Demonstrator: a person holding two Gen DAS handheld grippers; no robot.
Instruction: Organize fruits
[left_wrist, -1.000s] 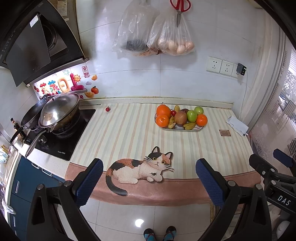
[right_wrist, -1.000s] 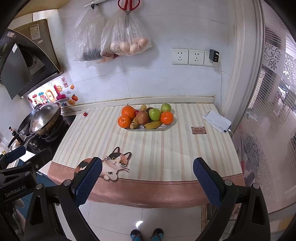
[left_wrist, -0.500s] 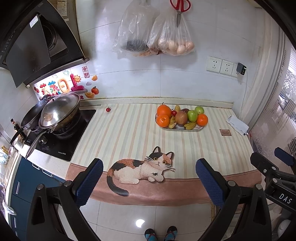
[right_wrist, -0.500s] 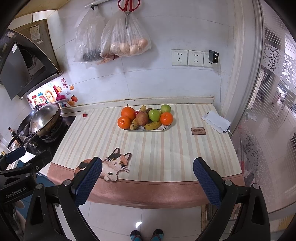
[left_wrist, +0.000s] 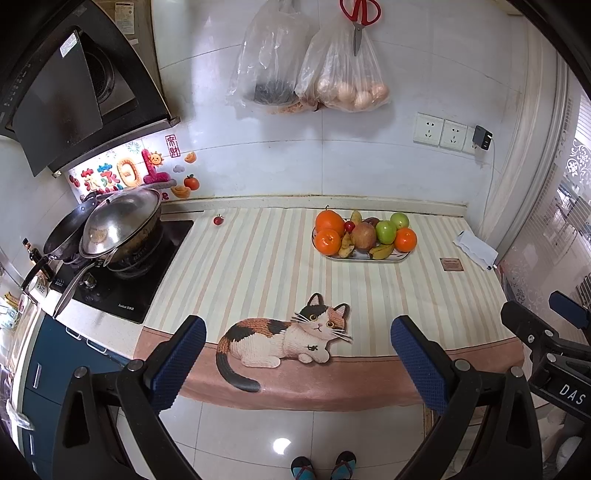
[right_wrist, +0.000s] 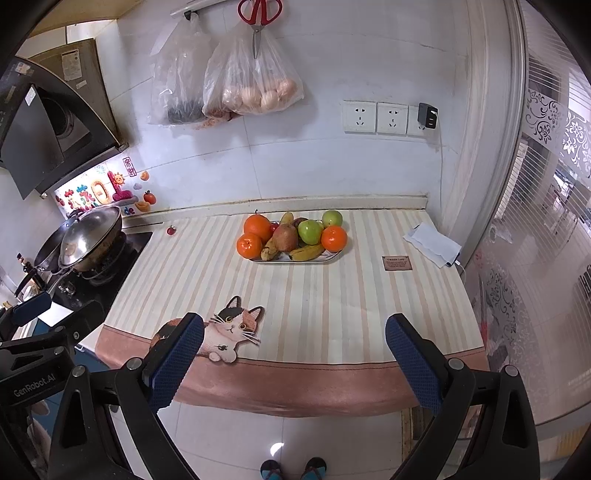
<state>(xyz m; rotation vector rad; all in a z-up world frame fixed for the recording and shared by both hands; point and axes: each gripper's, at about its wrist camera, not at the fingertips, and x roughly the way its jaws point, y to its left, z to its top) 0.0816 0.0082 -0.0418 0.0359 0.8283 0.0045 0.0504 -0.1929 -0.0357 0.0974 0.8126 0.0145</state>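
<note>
The fruit sits heaped on a shallow oval tray (right_wrist: 334, 256) toward the far middle of the counter. Three oranges (right_wrist: 257, 227) mark its left and right ends, two green apples (right_wrist: 310, 231) lie at the right rear, a reddish pear-shaped fruit (right_wrist: 285, 238) stands in the centre, and spotted bananas (right_wrist: 307, 253) curve along the near rim. The skins look smooth and glossy, the oranges faintly dimpled; the round pieces lean on one another, so lifting one may let its neighbours roll. One small red fruit, perhaps a cherry tomato (left_wrist: 218, 220), lies alone far left by the stove, well apart from the tray, and is probably what the sorting must gather in.

Under everything is a soft striped cloth with a calico cat motif (left_wrist: 284, 334) at its near edge and a pinkish-brown hem hanging over the counter front. A folded white paper (right_wrist: 432, 243) and a small brown label (right_wrist: 397, 263) lie at the right. At the left a steel wok with a domed lid (left_wrist: 118, 225) rests on the black hob.

The left gripper (left_wrist: 297, 363) and the right gripper (right_wrist: 293, 360) both hang off the near edge of the counter over the tiled floor, jaws spread wide with nothing between the blue ribbed pads (right_wrist: 410, 360). Held back like this they seem to be surveying before any reach.
</note>
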